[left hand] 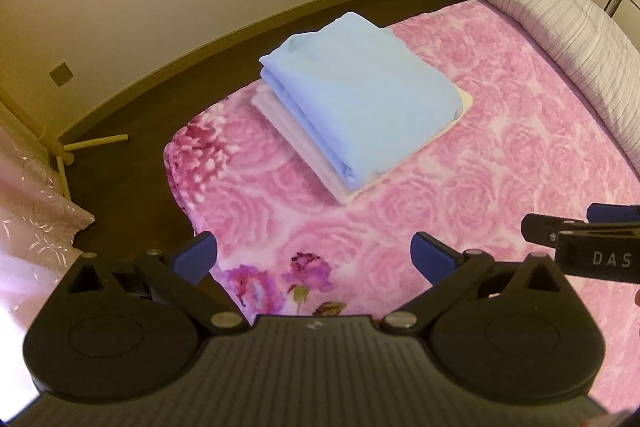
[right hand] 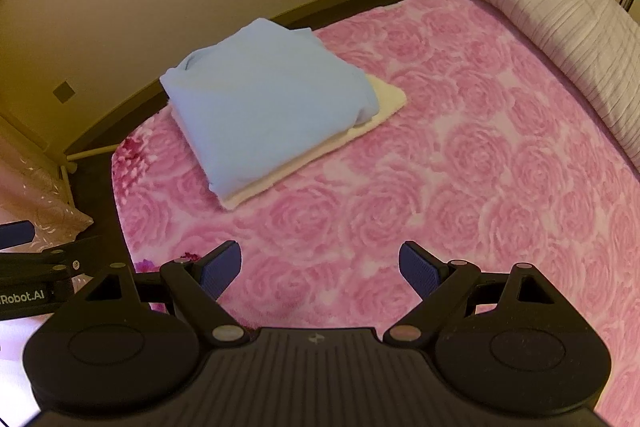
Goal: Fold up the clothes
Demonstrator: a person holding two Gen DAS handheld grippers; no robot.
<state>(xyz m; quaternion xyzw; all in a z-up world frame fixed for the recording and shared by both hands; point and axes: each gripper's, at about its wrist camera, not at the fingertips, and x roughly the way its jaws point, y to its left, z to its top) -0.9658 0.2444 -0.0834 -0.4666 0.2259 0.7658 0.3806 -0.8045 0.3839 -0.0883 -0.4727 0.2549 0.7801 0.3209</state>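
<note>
At the far left, beyond the bed's edge, a pale pink curtain (left hand: pixel 28 211) hangs over the dark floor (left hand: pixel 132 163). The left tool (left hand: pixel 314 259) hovers above the near corner of the pink rose-patterned blanket (left hand: pixel 460 187), its blue pads set wide apart with nothing between them. Farther back on the blanket, toward its left edge, lies the folded light-blue garment (left hand: pixel 356 95), stacked on a folded cream garment (left hand: pixel 464 103) that shows around its near and right sides. To the right of the stack the right tool (right hand: pixel 320 269) also hovers above the blanket, pads spread and empty. A grey ribbed quilt (left hand: pixel 560 27) lies rolled along the blanket's far right edge.
</note>
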